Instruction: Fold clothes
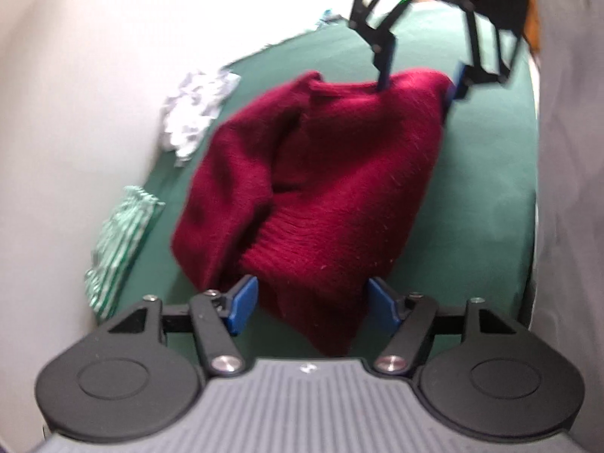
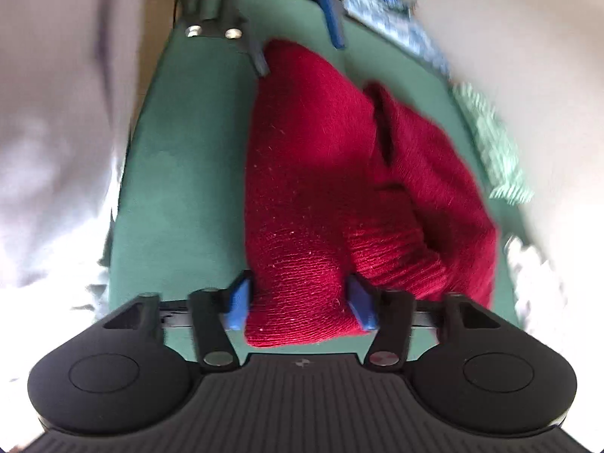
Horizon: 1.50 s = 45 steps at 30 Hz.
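A dark red knit sweater (image 1: 332,173) lies bunched on the green table cover (image 1: 475,196). My left gripper (image 1: 313,304) is open, and its blue pads straddle the sweater's near ribbed edge. At the sweater's far end my right gripper (image 1: 421,81) reaches down, its fingers spread to either side of the fabric. In the right wrist view the sweater (image 2: 321,188) runs away from my right gripper (image 2: 300,305), which is open with a ribbed corner sitting between its pads. The left gripper (image 2: 298,41) shows at the far end, fingers apart. The frames are motion-blurred.
A white patterned cloth (image 1: 196,109) and a folded green-striped cloth (image 1: 117,249) lie along the table's far side by a white wall. A blue patterned cloth (image 2: 396,19) sits at one end. A person's light clothing (image 2: 56,132) borders the near side.
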Each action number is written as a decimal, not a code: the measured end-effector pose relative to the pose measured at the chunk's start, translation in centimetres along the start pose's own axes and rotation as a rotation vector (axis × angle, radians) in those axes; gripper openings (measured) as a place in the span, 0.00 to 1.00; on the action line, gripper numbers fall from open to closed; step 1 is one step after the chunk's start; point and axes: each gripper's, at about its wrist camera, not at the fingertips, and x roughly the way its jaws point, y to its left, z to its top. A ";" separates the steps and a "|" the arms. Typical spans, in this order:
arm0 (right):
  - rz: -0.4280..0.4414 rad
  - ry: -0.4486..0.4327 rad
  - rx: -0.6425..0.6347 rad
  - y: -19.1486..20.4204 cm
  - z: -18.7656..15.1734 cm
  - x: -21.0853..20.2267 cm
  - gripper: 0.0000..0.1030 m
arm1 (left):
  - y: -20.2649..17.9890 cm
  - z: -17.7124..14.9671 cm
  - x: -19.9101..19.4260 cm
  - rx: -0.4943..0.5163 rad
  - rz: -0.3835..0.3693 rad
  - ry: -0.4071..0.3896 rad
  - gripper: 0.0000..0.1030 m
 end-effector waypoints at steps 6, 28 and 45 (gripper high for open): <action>0.071 0.013 0.293 -2.8 0.2 -0.8 0.28 | -0.6 -0.4 1.1 0.005 -0.090 0.027 0.34; 0.523 -0.020 1.286 -23.4 -5.0 1.3 0.25 | 21.7 1.8 8.6 -0.665 -0.444 0.109 0.29; 0.435 -0.315 1.482 -28.1 -11.0 5.2 0.25 | 28.6 0.4 17.4 -0.932 -0.260 0.057 0.24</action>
